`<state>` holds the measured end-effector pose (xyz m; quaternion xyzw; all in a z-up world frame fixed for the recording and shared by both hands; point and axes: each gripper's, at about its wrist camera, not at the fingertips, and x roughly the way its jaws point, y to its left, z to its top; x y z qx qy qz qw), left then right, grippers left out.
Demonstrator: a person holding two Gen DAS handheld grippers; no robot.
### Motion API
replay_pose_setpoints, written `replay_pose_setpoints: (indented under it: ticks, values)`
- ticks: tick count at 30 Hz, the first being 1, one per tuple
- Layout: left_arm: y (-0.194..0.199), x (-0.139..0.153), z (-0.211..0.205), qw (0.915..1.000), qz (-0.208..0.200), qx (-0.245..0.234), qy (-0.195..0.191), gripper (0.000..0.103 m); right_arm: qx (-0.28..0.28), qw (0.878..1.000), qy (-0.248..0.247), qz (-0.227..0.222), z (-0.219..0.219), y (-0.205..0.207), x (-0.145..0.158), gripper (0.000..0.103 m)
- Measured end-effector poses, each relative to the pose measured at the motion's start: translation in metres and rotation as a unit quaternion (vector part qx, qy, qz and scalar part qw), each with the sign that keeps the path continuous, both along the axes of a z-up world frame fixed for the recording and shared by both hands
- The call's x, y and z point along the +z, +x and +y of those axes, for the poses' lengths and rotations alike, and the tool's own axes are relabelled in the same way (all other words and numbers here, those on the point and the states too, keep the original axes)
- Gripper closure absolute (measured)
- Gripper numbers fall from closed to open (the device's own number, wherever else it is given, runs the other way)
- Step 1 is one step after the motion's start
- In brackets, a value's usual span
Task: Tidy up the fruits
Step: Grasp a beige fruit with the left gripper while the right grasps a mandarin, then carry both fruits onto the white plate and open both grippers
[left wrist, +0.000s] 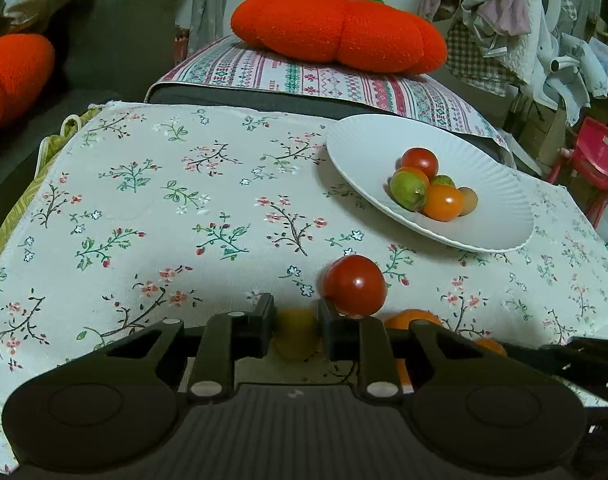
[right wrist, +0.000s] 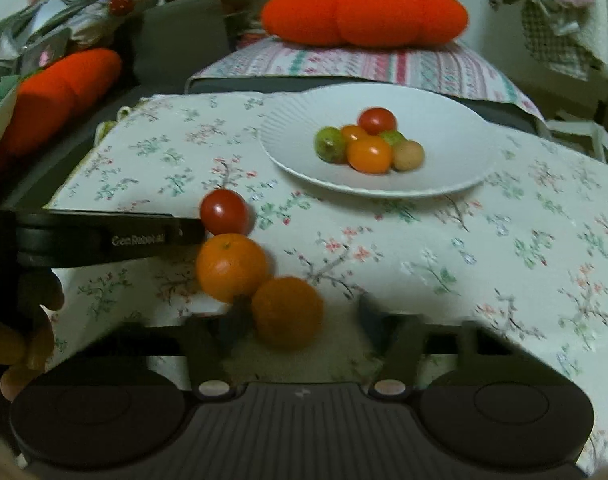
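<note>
Left wrist view: the left gripper [left wrist: 295, 326] is clamped on a small yellow fruit [left wrist: 293, 334], probably bound for the white plate [left wrist: 356, 148] at far right, where six small fruits are already gathered. A red tomato [left wrist: 355, 285] sits just beside it. Right wrist view: the right gripper [right wrist: 299, 320], blurred, has an orange [right wrist: 286, 312] between its jaws; contact is unclear. Everything rests on a floral cloth [left wrist: 143, 200], with plush pumpkin cushions [left wrist: 338, 30] behind.

Floral tablecloth [right wrist: 424, 248] – white plate [right wrist: 444, 128], red tomato [right wrist: 223, 211], 2 oranges [right wrist: 231, 267] directly on it.
</note>
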<state>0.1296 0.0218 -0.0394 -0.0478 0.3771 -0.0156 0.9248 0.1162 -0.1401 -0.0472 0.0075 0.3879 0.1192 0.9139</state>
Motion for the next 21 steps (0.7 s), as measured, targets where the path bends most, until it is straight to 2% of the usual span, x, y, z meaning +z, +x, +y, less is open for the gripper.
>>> replay_pose_setpoints:
  ticks: [5, 13, 21]
  values:
    - [0.001, 0.002, 0.004, 0.9999, 0.002, 0.002, -0.013, 0.093, 0.001, 1.0, 0.008, 0.001, -0.001, -0.002, 0.007, 0.072]
    - [0.003, 0.011, 0.031, 0.9951, 0.008, 0.03, -0.094, 0.093, -0.013, 0.999, 0.035, -0.009, -0.009, -0.002, 0.019, 0.072]
    - [0.004, 0.014, 0.038, 0.989, 0.016, 0.039, -0.142, 0.093, -0.024, 0.999, 0.04, -0.002, -0.012, -0.002, 0.019, 0.072]
